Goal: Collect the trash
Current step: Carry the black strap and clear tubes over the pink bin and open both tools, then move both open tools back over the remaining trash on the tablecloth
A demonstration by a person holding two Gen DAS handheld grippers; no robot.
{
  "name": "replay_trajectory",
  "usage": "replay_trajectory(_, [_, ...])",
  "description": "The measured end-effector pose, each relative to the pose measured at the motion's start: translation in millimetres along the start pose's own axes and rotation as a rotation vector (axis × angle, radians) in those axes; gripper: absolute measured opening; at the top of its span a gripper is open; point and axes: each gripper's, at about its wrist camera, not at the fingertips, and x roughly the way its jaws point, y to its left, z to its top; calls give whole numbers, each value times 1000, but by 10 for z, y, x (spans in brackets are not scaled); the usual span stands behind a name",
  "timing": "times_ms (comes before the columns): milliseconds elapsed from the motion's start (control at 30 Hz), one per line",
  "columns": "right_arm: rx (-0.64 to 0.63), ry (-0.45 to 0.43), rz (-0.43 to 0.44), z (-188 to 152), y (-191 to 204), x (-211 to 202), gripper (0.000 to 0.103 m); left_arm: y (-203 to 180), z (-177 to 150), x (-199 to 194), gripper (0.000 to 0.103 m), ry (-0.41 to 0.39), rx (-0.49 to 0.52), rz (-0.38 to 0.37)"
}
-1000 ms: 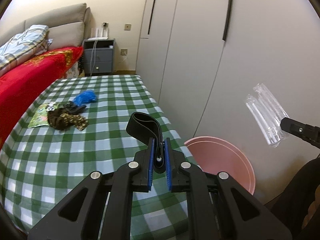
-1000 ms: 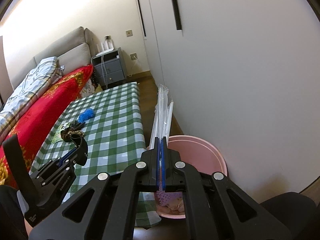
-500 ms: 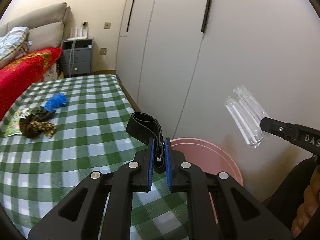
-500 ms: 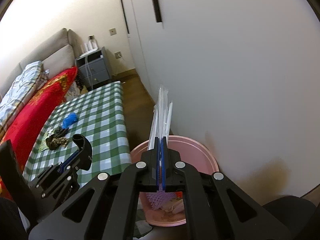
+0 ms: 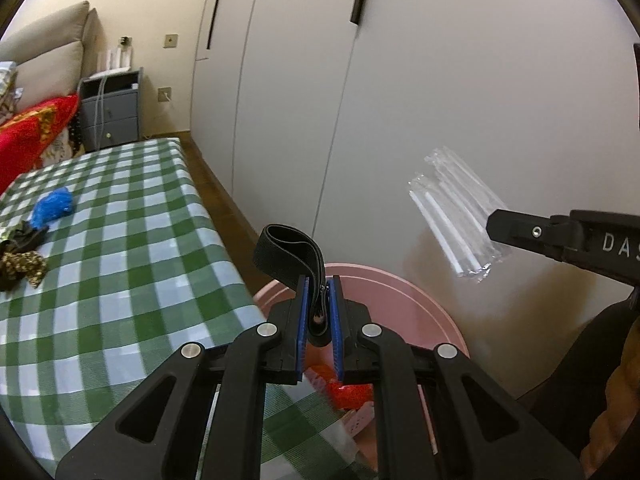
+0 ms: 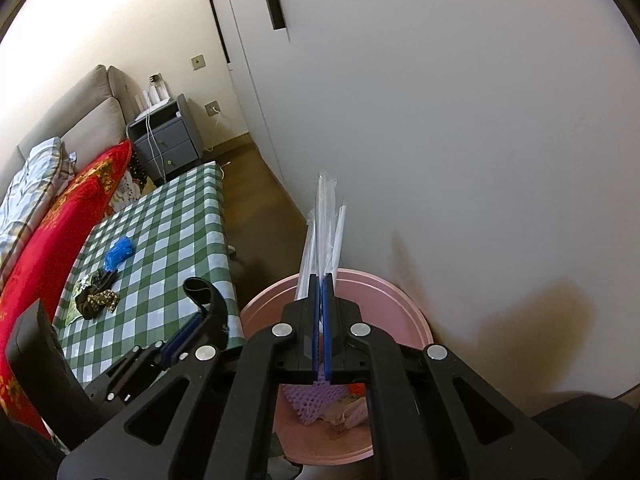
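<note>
In the left wrist view, the left gripper (image 5: pixel 319 292) has its blue-padded jaws clamped on a looped black elastic band (image 5: pixel 289 255), whose folded loop rises up and to the left of the fingertips. Directly behind and below the gripper is the pink bin (image 5: pixel 404 292), standing on the floor between the corner of the table with the green checked cloth (image 5: pixel 120 264) and the pale wardrobe doors (image 5: pixel 460 100); red and pale rubbish shows inside it beneath the jaws. On the far left of the cloth lie a blue crumpled scrap (image 5: pixel 54 206) and, just beside it, a dark patterned bundle (image 5: pixel 20 260). At the right, the right gripper (image 5: pixel 494 226) reaches in from the edge, pinching a clear plastic packet of white straws (image 5: pixel 456 220) that hangs tilted in the air above the bin's right side. In the right wrist view, the right gripper (image 6: pixel 321 280) has its jaws pressed tight on the lower end of that packet of straws (image 6: pixel 326 224), which stands nearly upright over the pink bin (image 6: pixel 408 312); purple foam netting (image 6: pixel 310 400) and other waste lie within. To the lower left, the left gripper (image 6: pixel 200 320) holds the black elastic band (image 6: pixel 200 290) at the table's near edge, just beside the bin's rim. The blue scrap (image 6: pixel 119 254) and the dark bundle (image 6: pixel 96 298) rest on the cloth further back, near a red blanket (image 6: pixel 60 232).
</note>
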Motion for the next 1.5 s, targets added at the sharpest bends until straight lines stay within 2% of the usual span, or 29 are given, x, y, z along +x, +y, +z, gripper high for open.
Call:
replay_trajectory(133, [14, 5, -3, 13, -25, 42, 1, -43, 2, 106, 11, 15, 2, -19])
replay_trajectory(200, [27, 15, -5, 20, -45, 71, 6, -55, 9, 164, 14, 30, 1, -37])
replay_trajectory(267, [50, 18, -7, 19, -81, 85, 8, -53, -9, 219, 34, 49, -6, -53])
replay_trajectory(300, [62, 17, -8, 22, -98, 86, 9, -42, -22, 240, 36, 57, -15, -64])
replay_trajectory(333, [66, 15, -11, 21, -107, 83, 14, -34, -32, 251, 36, 61, -20, -67])
replay_trajectory(400, [69, 11, -17, 19, -104, 76, 31, -23, -43, 251, 36, 65, -20, -63])
replay_trajectory(433, [69, 6, -19, 19, -102, 68, 31, -13, -43, 240, 36, 64, -21, -59])
replay_trajectory(700, [60, -34, -8, 4, -56, -35, 31, 164, 3, 0, 36, 18, -47, -12])
replay_trajectory(833, [24, -72, 10, -6, 48, -116, 31, 300, 28, -202, 36, -20, -71, 33])
replay_trajectory(1133, [-50, -95, 93, -83, 376, -158, 31, 665, 19, -641, 34, -101, -123, 171])
replay_trajectory(1233, [-81, -101, 135, -105, 535, -148, 28, 813, 17, -765, 30, -127, -155, 224])
replay_trajectory(1300, [-99, -98, 168, -122, 647, -126, 21, 929, 18, -835, 30, -143, -188, 263])
replay_trajectory(1500, [-123, -85, 246, -136, 920, 8, 13, 1279, 33, -896, 30, -165, -266, 375])
